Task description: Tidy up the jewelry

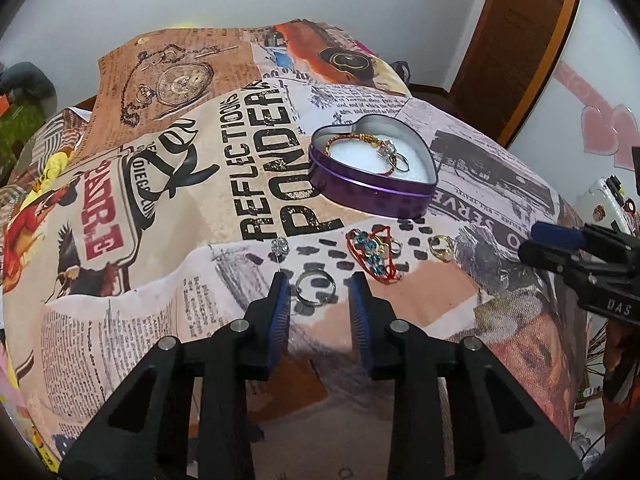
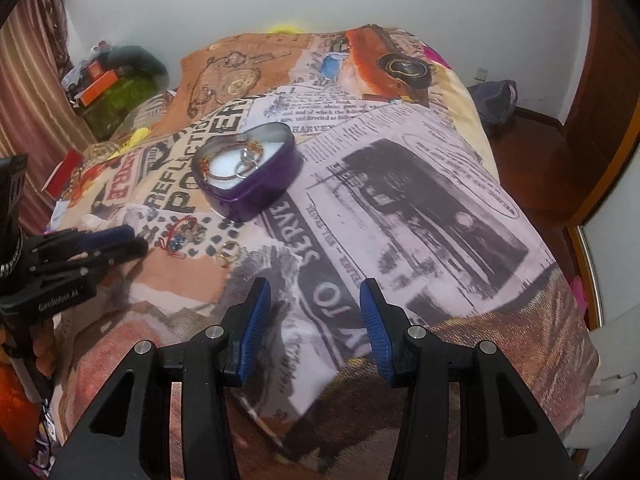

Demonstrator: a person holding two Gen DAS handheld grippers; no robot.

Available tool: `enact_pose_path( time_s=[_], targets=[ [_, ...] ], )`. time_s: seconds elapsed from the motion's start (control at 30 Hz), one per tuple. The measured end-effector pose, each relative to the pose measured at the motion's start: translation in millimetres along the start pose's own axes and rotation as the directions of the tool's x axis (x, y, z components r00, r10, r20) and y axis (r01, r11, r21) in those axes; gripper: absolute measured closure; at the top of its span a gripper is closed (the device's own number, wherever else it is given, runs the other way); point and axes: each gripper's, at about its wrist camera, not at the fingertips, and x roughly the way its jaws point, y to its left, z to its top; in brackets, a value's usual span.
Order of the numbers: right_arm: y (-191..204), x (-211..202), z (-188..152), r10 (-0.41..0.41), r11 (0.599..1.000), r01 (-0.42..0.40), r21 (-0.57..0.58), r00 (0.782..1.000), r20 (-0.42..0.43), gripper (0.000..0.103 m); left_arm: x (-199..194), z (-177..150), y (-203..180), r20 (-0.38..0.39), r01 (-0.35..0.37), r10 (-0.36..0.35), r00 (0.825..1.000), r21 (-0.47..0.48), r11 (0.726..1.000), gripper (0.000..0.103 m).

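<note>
L gripper (image 1: pixel 318 286) agape over silver ring (image 1: pixel 313 289) | R gripper (image 2: pixel 314 294) agape, empty | heart tin (image 1: pixel 372 188) behind, bracelet (image 1: pixel 374 254) nr

Home bedroom: printed bedspread (image 2: pixel 400 200), curtain (image 2: pixel 28 92), wooden door (image 1: pixel 516 40).

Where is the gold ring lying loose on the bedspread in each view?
Left wrist view: gold ring, right of centre, right of the red bracelet.
Right wrist view: gold ring, left of centre, below the bracelet.
Shared landmark: purple heart tin.
</note>
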Motion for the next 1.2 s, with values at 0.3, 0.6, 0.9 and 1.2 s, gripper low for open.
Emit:
enact_pose_path(
  time_s=[0.3, 0.6, 0.9, 1.2],
  targets=[
    [-1, 5, -4, 0.008, 1.0, -0.008, 0.001, 1.0, 0.008, 0.06, 7, 1, -1, -0.008, -0.006, 0.006, 1.0, 0.007, 1.0, 0.072],
    [6, 6, 3, 0.036, 0.999, -0.036, -0.015, 0.999, 0.011, 0.06, 8, 1, 1, 0.002, -0.004, 0.003, 1.0, 0.004, 1.0, 0.082],
    [47, 23, 19, 0.088, 0.989, -0.086, -0.121, 0.996, 0.012, 0.06, -13, -2, 5, 0.055, 0.007, -0.006, 0.998, -0.009, 1.0, 0.082],
    [68, 47, 16, 0.102, 0.977, -0.106, -0.187, 0.994, -0.034, 0.063, -16, -9, 13, 0.047, -0.002, 0.003, 0.999, -0.029, 1.0, 0.082]
  ],
)
